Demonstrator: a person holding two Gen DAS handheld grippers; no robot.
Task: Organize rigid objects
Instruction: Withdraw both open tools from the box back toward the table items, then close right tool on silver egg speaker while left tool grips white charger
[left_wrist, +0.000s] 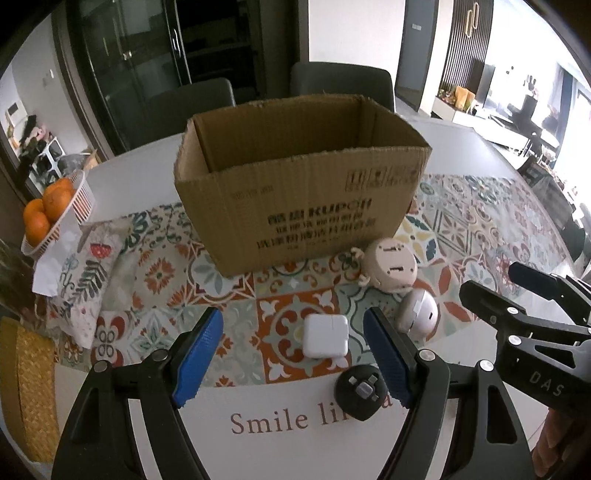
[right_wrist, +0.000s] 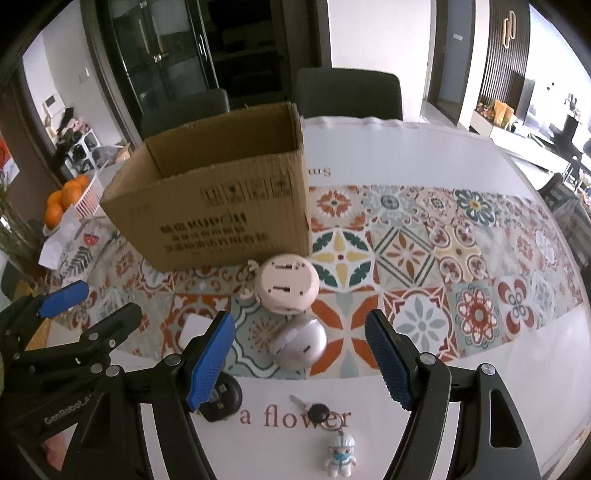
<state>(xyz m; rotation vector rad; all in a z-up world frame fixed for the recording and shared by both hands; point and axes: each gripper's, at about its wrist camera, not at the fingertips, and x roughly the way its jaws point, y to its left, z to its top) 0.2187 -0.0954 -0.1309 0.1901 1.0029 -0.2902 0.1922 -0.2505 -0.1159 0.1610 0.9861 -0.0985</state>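
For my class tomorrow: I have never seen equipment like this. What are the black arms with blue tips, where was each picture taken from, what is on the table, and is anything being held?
No robot here: a person holds a two-fingered tool in each hand, with a wide-angle camera on each looking along its fingers. One picture looks from the left claw, the other from the right claw; each also shows its neighbour at the edge.

On the patterned table mat stands an open cardboard box. In front lie a white square charger, a beige round plug, a silver round gadget, a black round adapter and a key with a small figure. A basket of oranges sits at the left.

Both claws are open and hold nothing.
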